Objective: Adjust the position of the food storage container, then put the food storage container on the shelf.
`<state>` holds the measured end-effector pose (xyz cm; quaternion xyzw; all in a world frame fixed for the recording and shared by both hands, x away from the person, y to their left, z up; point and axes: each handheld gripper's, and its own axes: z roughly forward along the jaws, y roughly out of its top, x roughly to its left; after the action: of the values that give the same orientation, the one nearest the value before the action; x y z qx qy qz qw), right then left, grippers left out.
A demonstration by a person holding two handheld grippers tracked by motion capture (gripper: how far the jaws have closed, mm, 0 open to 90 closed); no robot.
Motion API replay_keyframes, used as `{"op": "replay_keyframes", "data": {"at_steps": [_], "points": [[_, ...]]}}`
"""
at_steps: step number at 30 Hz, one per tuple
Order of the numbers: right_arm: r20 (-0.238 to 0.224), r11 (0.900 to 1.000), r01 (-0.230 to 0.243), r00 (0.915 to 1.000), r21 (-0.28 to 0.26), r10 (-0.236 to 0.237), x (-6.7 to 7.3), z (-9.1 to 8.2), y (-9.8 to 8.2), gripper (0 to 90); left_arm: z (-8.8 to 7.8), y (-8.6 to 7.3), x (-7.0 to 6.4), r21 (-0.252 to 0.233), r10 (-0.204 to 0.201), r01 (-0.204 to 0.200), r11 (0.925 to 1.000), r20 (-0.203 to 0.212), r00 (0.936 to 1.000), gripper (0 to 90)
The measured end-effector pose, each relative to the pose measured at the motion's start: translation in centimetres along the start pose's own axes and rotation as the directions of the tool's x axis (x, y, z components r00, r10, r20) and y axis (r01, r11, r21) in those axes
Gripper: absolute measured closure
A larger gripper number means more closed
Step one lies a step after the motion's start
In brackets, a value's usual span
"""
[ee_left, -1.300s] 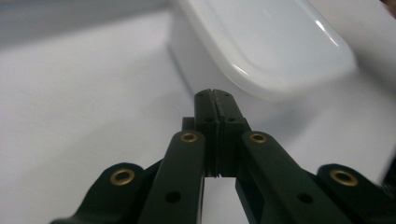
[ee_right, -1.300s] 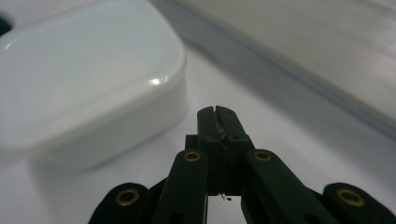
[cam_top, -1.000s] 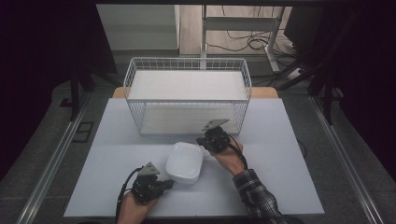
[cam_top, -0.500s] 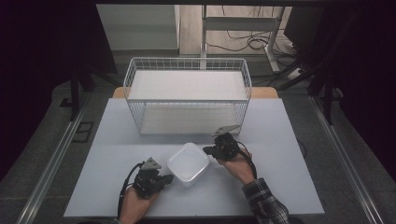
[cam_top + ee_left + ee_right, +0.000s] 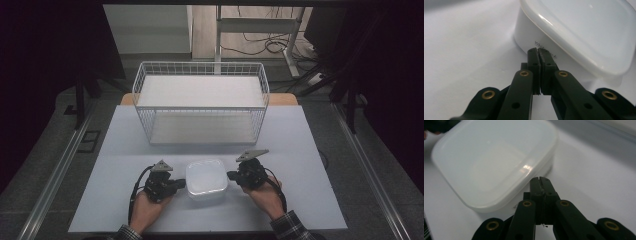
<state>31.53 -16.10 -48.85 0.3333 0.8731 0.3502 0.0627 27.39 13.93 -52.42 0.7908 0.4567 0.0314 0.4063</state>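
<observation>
A white plastic container with a translucent lid sits on the table near the front edge, between both hands. My left gripper is shut, with its tips against the container's left wall, where small printed lettering shows. My right gripper is shut too, with its tips at the container's right side, just under the lid's rim. Neither has anything between its jaws. The lid is on and looks flat and closed.
A white wire basket stands at the back middle of the white table, open at the top. Metal rails run along both table sides. Cables lie on the floor beyond.
The container has slid towards the front edge and squared up. The right gripper came forward and to the right with it. The left gripper shifted a little to the right, against the container.
</observation>
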Motion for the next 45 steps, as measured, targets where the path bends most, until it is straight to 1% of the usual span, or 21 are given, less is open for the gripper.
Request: {"op": "replay_keyframes", "data": {"at_steps": [1, 4, 8, 11, 12, 13, 14, 16, 17, 18, 19, 20, 23, 24, 27, 28, 30, 36, 39, 42, 45], "points": [[-0.005, 1.000, 0.005, 1.0000, 0.008, -0.005, 0.4, 0.0, -0.3, 88.9, 0.0, 0.0, 0.0, -0.001, 0.000, 0.000, 1.0000, -0.004, 1.0000, 89.3], [0.048, 0.999, 0.034, 0.9982, 0.015, -0.034, 1.2, -0.1, -0.5, 88.9, 0.1, 0.1, 0.2, -0.007, 0.004, -0.004, 1.0000, 0.006, 1.0000, 88.9], [0.073, 0.999, 0.044, 0.9964, -0.019, -0.042, 1.0, -0.9, -1.0, 88.4, -1.0, 0.0, 0.5, -0.022, 0.018, -0.019, 0.9996, -0.012, 0.9998, 81.6], [0.054, 0.998, 0.036, 0.9980, -0.053, -0.033, 0.7, -1.8, -1.5, 85.2, -1.7, -0.2, 0.6, -0.030, 0.027, -0.028, 0.9991, -0.029, 0.9992, 67.2], [0.055, 0.997, 0.034, 0.9980, -0.066, -0.031, 0.7, -2.2, -1.8, 83.0, -2.0, -0.4, 0.7, -0.040, 0.031, -0.033, 0.9987, -0.029, 0.9991, 67.2], [0.059, 0.996, 0.038, 0.9977, -0.077, -0.033, 0.7, -2.5, -2.1, 80.5, -2.3, -0.6, 0.7, -0.054, 0.039, -0.040, 0.9977, -0.025, 0.9989, 59.9], [0.061, 0.994, 0.040, 0.9975, -0.100, -0.034, 0.6, -3.2, -2.7, 74.5, -2.5, -0.7, 0.7, -0.061, 0.042, -0.044, 0.9972, -0.028, 0.9987, 47.5], [0.063, 0.994, 0.041, 0.9974, -0.105, -0.035, 0.6, -3.3, -2.9, 71.2, -2.7, -1.1, 0.6, -0.061, 0.056, -0.057, 0.9965, -0.032, 0.9980, 38.1], [0.067, 0.992, 0.046, 0.9970, -0.120, -0.038, 0.6, -3.6, -3.3, 56.9, -2.9, -1.5, 0.6, -0.057, 0.071, -0.073, 0.9957, -0.031, 0.9970, 33.2], [0.067, 0.992, 0.046, 0.9970, -0.120, -0.038, 0.6, -3.6, -3.3, 56.9, -2.9, -1.5, 0.6, -0.057, 0.071, -0.073, 0.9957, -0.031, 0.9970, 29.8], [0.067, 0.992, 0.047, 0.9970, -0.118, -0.039, 0.6, -3.7, -3.5, 48.2, -2.9, -1.8, 0.6, -0.050, 0.076, -0.077, 0.9958, -0.027, 0.9967, 29.8], [0.073, 0.992, 0.055, 0.9962, -0.114, -0.047, 0.5, -3.5, -3.8, 34.8, -2.8, -2.0, 0.8, -0.045, 0.072, -0.073, 0.9963, -0.021, 0.9971, 25.1], [0.098, 0.992, 0.066, 0.9936, -0.106, -0.055, 0.0, -2.8, -4.6, 15.8, -2.6, -2.2, 1.2, -0.035, 0.060, -0.061, 0.9976, -0.024, 0.9979, 16.9], [0.112, 0.993, 0.055, 0.9927, -0.101, -0.044, -0.1, -2.5, -4.7, 8.1, -2.4, -2.2, 1.2, -0.031, 0.069, -0.070, 0.9970, -0.029, 0.9972, 11.7], [0.111, 0.992, 0.062, 0.9925, -0.106, -0.050, -0.1, -2.5, -4.6, 5.1, -2.3, -2.2, 1.1, -0.039, 0.083, -0.085, 0.9956, -0.046, 0.9955, 7.9], [0.110, 0.991, 0.069, 0.9924, -0.115, -0.056, -0.1, -2.5, -4.6, 3.7, -2.3, -2.3, 1.1, -0.050, 0.098, -0.100, 0.9937, -0.038, 0.9944, 5.8], [0.103, 0.990, 0.066, 0.9932, -0.121, -0.054, -0.1, -2.5, -4.5, 3.2, -2.2, -2.3, 1.1, -0.076, 0.124, -0.128, 0.9889, -0.060, 0.9905, 4.2], [0.083, 0.988, 0.051, 0.9958, -0.145, -0.039, 0.0, -2.4, -4.2, 3.3, -2.5, -1.7, 1.3, -0.057, 0.085, -0.087, 0.9946, -0.028, 0.9959, 4.6], [0.096, 0.988, 0.055, 0.9945, -0.142, -0.041, 0.3, -2.3, -3.8, 1.7, -2.7, -1.3, 1.1, -0.058, 0.086, -0.086, 0.9946, -0.011, 0.9963, 4.0], [0.097, 0.989, 0.044, 0.9948, -0.139, -0.031, 0.4, -2.3, -3.5, 1.3, -2.7, -1.0, 0.9, -0.055, 0.088, -0.089, 0.9945, -0.020, 0.9959, 2.7], [0.096, 0.991, 0.025, 0.9953, -0.129, -0.012, 0.5, -2.3, -2.9, 1.3, -2.9, -0.6, 0.9, -0.063, 0.086, -0.085, 0.9944, 0.010, 0.9963, 2.5]]}}
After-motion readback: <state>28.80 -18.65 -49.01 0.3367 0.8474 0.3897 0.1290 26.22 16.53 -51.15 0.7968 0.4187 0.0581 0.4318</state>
